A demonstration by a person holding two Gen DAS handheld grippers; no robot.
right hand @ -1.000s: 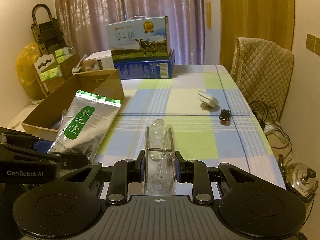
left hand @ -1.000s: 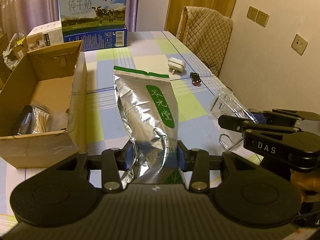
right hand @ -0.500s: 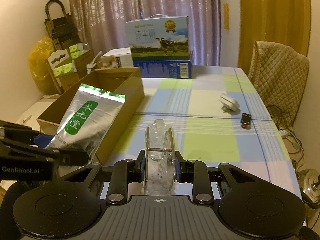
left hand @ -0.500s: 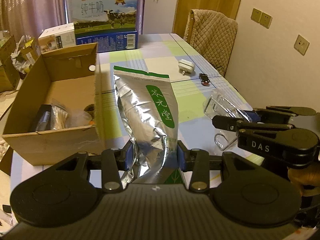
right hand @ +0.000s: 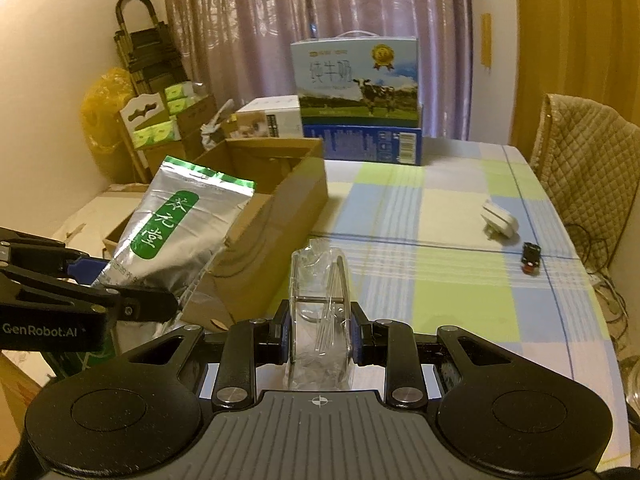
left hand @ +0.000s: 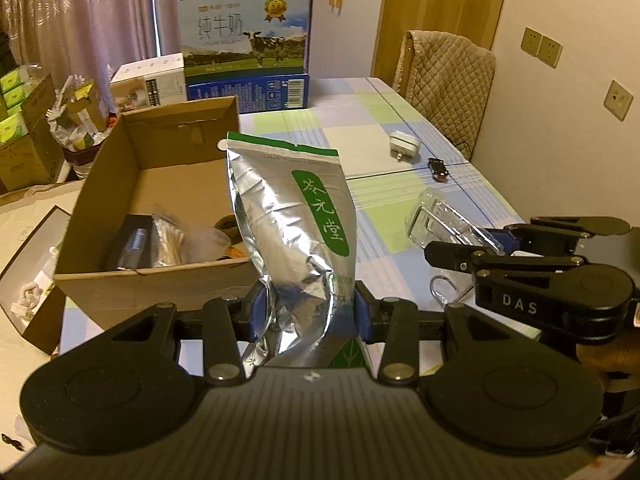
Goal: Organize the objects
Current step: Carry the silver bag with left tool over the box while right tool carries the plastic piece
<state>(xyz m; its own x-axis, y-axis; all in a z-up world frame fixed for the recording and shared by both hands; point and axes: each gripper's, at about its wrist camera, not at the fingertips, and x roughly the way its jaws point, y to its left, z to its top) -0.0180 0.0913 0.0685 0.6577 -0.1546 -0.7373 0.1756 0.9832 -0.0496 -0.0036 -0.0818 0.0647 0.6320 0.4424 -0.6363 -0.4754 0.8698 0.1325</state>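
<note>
My left gripper (left hand: 306,314) is shut on a silver foil pouch (left hand: 292,216) with a green label, held upright in the air beside the open cardboard box (left hand: 156,160). The pouch also shows in the right wrist view (right hand: 176,232), its top over the box's near corner. My right gripper (right hand: 320,336) is shut on a clear plastic packet (right hand: 322,292) with metal rods inside, held above the checked tablecloth (right hand: 440,280). The packet also shows in the left wrist view (left hand: 444,220), to the right of the pouch.
The cardboard box (right hand: 272,208) holds several items. A milk carton case (right hand: 356,76) on a blue box stands at the table's far end. A white plug adapter (right hand: 500,222) and a small black and red object (right hand: 531,258) lie on the right. A padded chair (right hand: 584,168) stands beyond.
Both grippers have risen and shifted left toward the box with their loads. The pouch now stands next to the box's right wall, and the box's inside shows more fully.
</note>
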